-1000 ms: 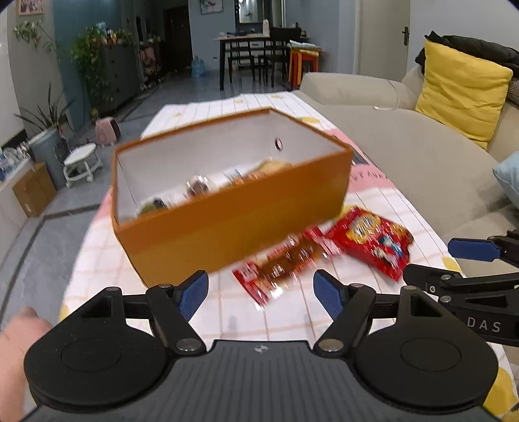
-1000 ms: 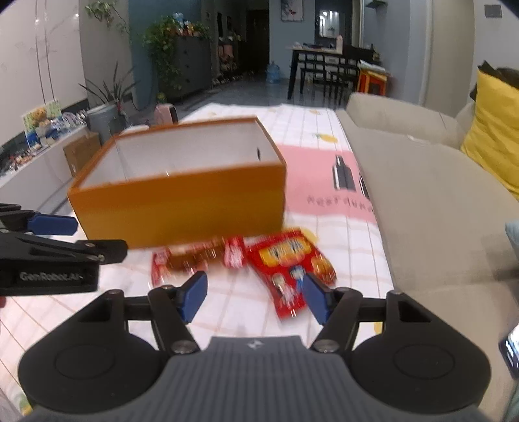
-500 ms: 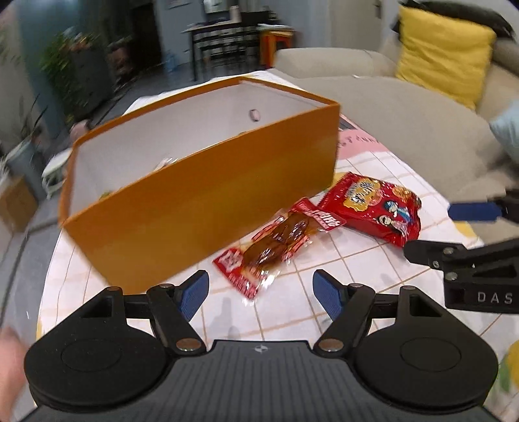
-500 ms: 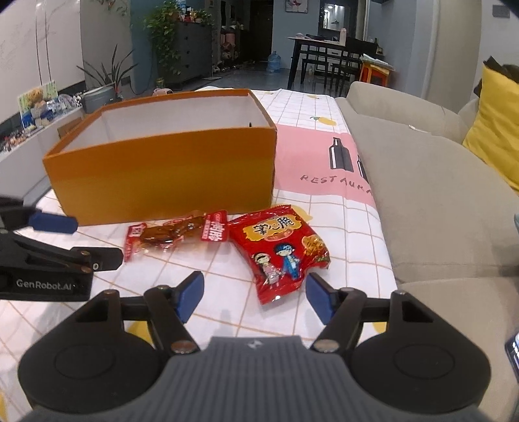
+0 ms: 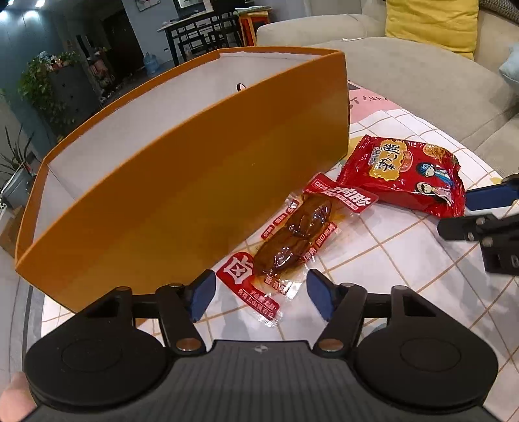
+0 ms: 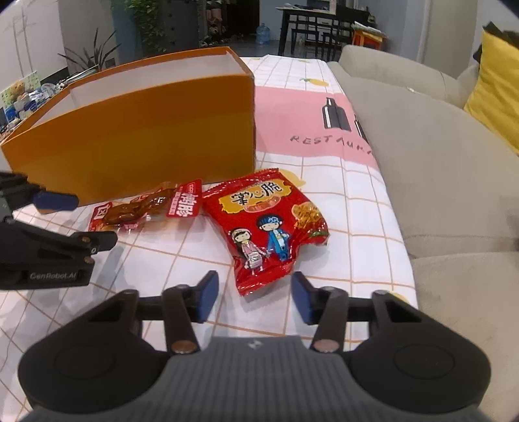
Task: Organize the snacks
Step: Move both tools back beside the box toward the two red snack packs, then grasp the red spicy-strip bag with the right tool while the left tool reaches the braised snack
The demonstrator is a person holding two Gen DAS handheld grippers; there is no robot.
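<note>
A clear pack of brown snack with red labels point(image 5: 292, 240) lies on the checked cloth against the orange box point(image 5: 194, 194). Its near end sits between the fingertips of my left gripper point(image 5: 261, 295), whose jaws are closing without touching it. To the right lies a red snack bag point(image 6: 266, 224) with cartoon figures. My right gripper point(image 6: 254, 298) is low over the bag's near corner, jaws closing, pads clear of the foil. In the right wrist view the left gripper point(image 6: 55, 227) shows at the left beside the clear pack point(image 6: 146, 207). The box's inside is hidden.
The orange box point(image 6: 129, 136) stands open-topped behind both snacks. A beige sofa point(image 6: 438, 162) runs along the table's right edge, with a yellow cushion point(image 5: 431, 22) on it. The checked tablecloth point(image 5: 389, 276) has a pink patch further back. A thumb point(image 5: 13, 396) shows at the lower left.
Both grippers have come down and closer to the snacks, and their jaws have narrowed. The left view has rolled and dropped, so the box's contents no longer show.
</note>
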